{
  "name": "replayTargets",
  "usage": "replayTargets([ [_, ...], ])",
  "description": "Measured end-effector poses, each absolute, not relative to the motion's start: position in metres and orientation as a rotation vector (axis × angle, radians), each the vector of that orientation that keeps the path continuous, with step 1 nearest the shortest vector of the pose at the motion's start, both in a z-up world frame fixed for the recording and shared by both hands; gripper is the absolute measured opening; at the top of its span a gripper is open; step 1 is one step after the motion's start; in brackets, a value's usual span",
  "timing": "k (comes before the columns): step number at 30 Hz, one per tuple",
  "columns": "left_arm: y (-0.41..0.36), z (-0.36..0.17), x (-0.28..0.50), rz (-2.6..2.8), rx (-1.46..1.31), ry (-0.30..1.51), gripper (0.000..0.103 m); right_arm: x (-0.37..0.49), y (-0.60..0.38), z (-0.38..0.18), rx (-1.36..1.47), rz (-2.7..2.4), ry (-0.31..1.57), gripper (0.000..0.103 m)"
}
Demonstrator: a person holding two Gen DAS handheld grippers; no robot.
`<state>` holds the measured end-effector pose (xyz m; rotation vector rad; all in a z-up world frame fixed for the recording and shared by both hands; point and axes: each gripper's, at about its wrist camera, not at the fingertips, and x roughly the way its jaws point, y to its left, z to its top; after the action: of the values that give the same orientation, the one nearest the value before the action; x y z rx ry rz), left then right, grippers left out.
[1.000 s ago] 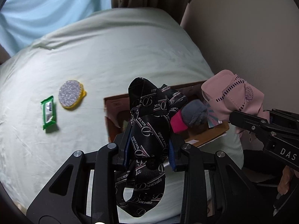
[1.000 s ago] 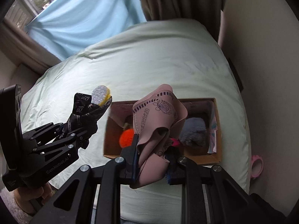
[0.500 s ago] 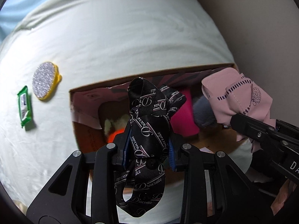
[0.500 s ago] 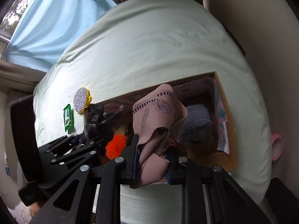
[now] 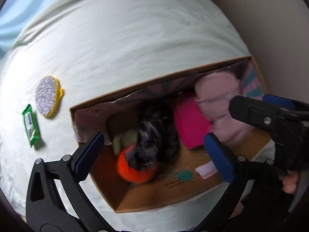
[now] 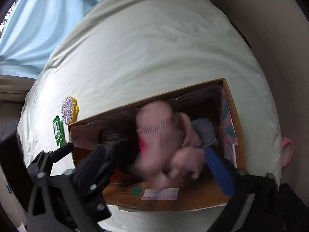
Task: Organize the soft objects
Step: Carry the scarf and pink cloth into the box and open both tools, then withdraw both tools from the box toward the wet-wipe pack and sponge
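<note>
An open cardboard box [image 5: 173, 199] [image 6: 233, 112] sits on a pale green bed. My left gripper [image 5: 154, 150] is open above the box; the black printed cloth [image 5: 152, 135], blurred, lies free in the box below it. My right gripper [image 6: 164, 158] is open over the box; the pink cloth [image 6: 160, 133] [image 5: 220, 104], blurred, is between its spread fingers and free of them. In the box are also a magenta pad [image 5: 189, 123], an orange item [image 5: 133, 172] and a grey fluffy item [image 6: 204, 133].
A glittery round sponge with yellow rim [image 5: 47, 96] [image 6: 69, 113] and a green packet [image 5: 30, 125] [image 6: 58, 133] lie on the bed left of the box. A pink ring [image 6: 286, 150] lies at the bed's right edge. A wall stands to the right.
Both grippers have moved down over the box and opened. The black cloth and the pink cloth have been let go and drop into the box.
</note>
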<state>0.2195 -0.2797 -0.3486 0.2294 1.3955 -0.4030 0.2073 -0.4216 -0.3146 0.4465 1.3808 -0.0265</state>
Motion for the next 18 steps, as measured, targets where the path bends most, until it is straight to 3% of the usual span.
replayTargets([
  [18, -0.269, -0.300, 0.192, -0.388, 0.222, 1.359, 0.102, 0.194, -0.414, -0.281, 0.379, -0.036, 1.282, 0.103],
])
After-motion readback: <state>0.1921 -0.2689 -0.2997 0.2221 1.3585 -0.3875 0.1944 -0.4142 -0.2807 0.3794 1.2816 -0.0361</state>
